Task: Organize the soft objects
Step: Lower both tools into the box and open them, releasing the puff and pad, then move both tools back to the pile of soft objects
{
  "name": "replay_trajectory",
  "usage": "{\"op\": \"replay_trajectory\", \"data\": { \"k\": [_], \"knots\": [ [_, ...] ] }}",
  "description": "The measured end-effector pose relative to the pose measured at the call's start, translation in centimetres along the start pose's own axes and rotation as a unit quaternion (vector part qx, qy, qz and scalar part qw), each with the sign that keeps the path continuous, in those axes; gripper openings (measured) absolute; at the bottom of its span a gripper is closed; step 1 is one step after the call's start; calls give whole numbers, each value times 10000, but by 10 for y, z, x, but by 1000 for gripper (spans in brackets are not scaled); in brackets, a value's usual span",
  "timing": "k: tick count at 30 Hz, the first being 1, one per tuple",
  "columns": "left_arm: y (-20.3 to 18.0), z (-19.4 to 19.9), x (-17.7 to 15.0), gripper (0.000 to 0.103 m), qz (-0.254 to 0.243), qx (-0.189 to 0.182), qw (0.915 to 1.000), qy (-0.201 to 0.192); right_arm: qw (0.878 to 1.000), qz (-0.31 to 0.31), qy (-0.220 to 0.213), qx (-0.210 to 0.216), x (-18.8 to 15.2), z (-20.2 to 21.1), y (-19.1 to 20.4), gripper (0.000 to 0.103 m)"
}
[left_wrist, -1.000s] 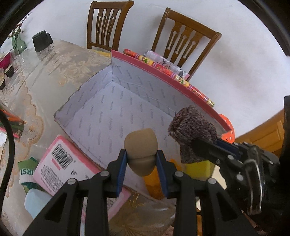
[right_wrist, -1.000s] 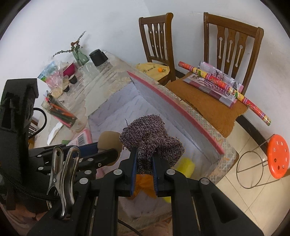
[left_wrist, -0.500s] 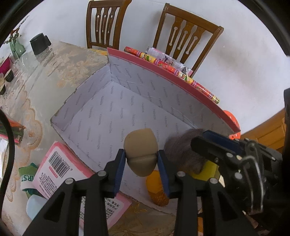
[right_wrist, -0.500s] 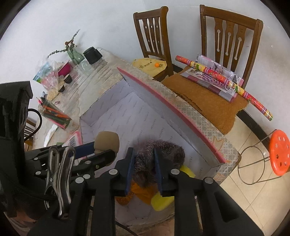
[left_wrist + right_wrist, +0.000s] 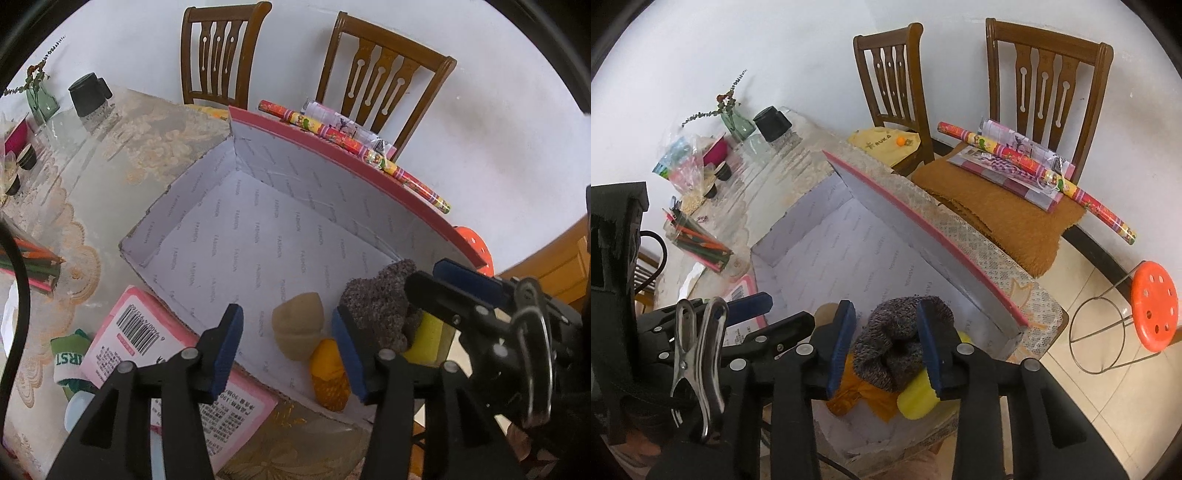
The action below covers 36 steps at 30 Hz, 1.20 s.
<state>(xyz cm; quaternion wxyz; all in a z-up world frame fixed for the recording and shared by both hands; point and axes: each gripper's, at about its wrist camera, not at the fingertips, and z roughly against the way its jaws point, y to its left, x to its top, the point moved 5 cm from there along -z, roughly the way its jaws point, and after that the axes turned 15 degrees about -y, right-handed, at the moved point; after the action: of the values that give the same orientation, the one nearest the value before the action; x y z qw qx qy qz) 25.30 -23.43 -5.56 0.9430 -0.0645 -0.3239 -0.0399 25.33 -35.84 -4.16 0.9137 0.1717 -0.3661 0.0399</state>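
A pink-rimmed cardboard box [image 5: 334, 147] with a white printed lining stands open on the table. In its near corner lie a tan sponge [image 5: 297, 328], a grey-brown knitted piece [image 5: 376, 306], a yellow foam roll [image 5: 424, 332] and an orange mesh item [image 5: 328, 376]. My left gripper [image 5: 285, 314] hangs over the sponge with its jaws opening, and the blue pads stand clear of it. My right gripper [image 5: 885, 310] straddles the knitted piece [image 5: 890, 343]. Its jaws are opening too and the piece rests on the box floor, loose between them. The sponge [image 5: 825, 310] peeks out behind the left finger.
A pink barcode packet [image 5: 147, 343] and a green-white item [image 5: 68, 360] lie against the box's near side. Coloured pencils [image 5: 29, 262] sit at the left. Two wooden chairs stand behind, one bearing wrapping-paper rolls [image 5: 1034, 173]. An orange stool [image 5: 1152, 306] stands on the floor at the right.
Both grippers sank into the box and opened. The sponge left the left pads and the knitted piece left the right pads. Both now lie on the box floor.
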Motion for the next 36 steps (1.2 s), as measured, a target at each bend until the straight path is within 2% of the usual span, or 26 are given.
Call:
{"op": "replay_trajectory", "data": {
  "k": [5, 25, 32, 36],
  "knots": [
    [0, 9, -2, 53, -2, -34, 10000, -36, 9999, -35, -95, -80, 0, 8, 2, 41],
    [2, 68, -21, 53, -165, -324, 9989, -286, 9992, -54, -307, -243, -19, 50, 25, 43],
    [9, 88, -32, 53, -136, -366, 9987, -336, 9988, -344, -328, -93, -31, 63, 34, 43],
    [14, 99, -41, 53, -160, -369, 9986, -355, 9990, -243, -343, -164, -37, 70, 44, 43]
  ]
}}
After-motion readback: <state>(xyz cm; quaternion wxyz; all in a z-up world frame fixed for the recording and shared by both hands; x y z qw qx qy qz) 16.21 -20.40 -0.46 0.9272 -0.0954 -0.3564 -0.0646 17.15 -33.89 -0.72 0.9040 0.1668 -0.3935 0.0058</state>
